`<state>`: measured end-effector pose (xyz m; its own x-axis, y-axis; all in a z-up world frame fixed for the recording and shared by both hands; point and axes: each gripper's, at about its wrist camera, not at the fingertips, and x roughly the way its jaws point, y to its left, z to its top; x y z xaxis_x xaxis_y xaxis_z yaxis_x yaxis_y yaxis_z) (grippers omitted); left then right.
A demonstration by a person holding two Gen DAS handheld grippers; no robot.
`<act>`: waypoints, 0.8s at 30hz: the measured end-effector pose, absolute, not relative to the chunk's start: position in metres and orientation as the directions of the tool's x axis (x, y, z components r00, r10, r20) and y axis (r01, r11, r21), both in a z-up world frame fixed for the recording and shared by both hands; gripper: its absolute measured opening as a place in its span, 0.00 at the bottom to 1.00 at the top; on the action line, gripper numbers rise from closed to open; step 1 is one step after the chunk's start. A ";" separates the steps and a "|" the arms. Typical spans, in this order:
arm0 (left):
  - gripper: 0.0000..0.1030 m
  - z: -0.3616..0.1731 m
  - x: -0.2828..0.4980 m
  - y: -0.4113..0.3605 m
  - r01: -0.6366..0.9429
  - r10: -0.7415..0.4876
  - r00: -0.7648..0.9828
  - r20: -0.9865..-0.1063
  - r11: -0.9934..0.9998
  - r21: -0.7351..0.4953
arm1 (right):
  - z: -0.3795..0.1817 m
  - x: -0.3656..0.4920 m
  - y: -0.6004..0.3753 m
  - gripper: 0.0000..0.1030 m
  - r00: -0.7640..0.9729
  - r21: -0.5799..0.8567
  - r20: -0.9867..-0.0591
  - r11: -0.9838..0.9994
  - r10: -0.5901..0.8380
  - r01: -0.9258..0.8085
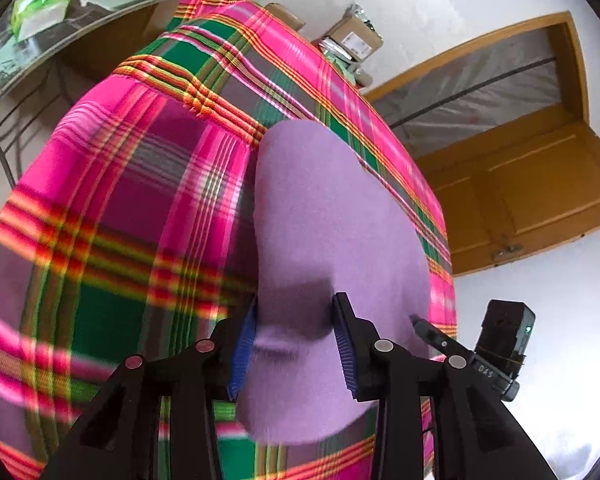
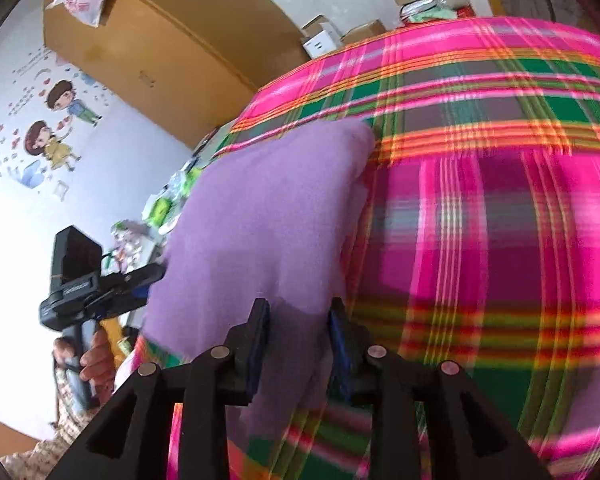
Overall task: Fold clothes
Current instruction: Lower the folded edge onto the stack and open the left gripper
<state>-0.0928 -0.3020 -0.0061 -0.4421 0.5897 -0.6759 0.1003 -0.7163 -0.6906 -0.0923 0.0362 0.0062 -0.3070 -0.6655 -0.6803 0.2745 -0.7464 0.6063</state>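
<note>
lilac cloth (image 1: pixel 332 240) hangs pinched between the blue pads of the left gripper (image 1: pixel 296 344), rising ahead of it over the pink-and-green plaid cover (image 1: pixel 112 208) on the desk. the right gripper (image 2: pixel 298 336) pinches the same cloth's other edge, the cloth spreading ahead and to its left. both grippers point forward, side by side, the left one visible left of the right.

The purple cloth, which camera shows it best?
The right wrist view: the purple cloth shows as a broad panel with a far corner on the plaid sheet. The left wrist view shows it narrower, foreshortened.
</note>
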 end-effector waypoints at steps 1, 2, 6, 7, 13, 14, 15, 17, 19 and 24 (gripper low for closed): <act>0.37 -0.005 -0.089 -0.302 0.101 0.585 -0.444 -0.679 -0.720 -0.687 | 0.007 -0.086 0.036 0.30 -0.298 0.608 -0.678 -0.741 -0.672 0.287; 0.37 -0.004 -0.086 -0.301 0.102 0.580 -0.446 -0.681 -0.723 -0.683 | 0.007 -0.080 0.036 0.30 -0.291 0.607 -0.677 -0.736 -0.676 0.299; 0.37 0.000 -0.072 -0.300 0.107 0.561 -0.455 -0.692 -0.737 -0.668 | 0.005 -0.068 0.030 0.17 -0.312 0.549 -0.702 -0.766 -0.640 0.335; 0.37 -0.001 -0.070 -0.300 0.109 0.557 -0.458 -0.693 -0.738 -0.666 | 0.003 -0.067 0.030 0.15 -0.316 0.535 -0.710 -0.774 -0.629 0.338; 0.37 -0.008 -0.060 -0.303 0.112 0.530 -0.470 -0.705 -0.757 -0.644 | 0.001 -0.064 0.024 0.11 -0.330 0.488 -0.728 -0.792 -0.602 0.367; 0.37 -0.008 -0.060 -0.303 0.112 0.529 -0.470 -0.707 -0.758 -0.642 | 0.000 -0.064 0.023 0.11 -0.332 0.483 -0.729 -0.794 -0.598 0.370; 0.37 -0.008 -0.062 -0.302 0.111 0.526 -0.469 -0.709 -0.761 -0.639 | 0.000 -0.062 0.023 0.12 -0.340 0.470 -0.732 -0.799 -0.590 0.374; 0.38 -0.008 -0.064 -0.302 0.114 0.522 -0.469 -0.713 -0.764 -0.634 | 0.000 -0.060 0.023 0.13 -0.357 0.444 -0.738 -0.810 -0.573 0.382; 0.41 -0.009 -0.063 -0.302 0.115 0.508 -0.473 -0.719 -0.774 -0.623 | 0.000 -0.057 0.022 0.14 -0.374 0.418 -0.743 -0.821 -0.556 0.389; 0.45 -0.010 -0.058 -0.301 0.141 0.488 -0.485 -0.726 -0.776 -0.615 | 0.000 -0.050 0.022 0.20 -0.416 0.352 -0.751 -0.845 -0.512 0.403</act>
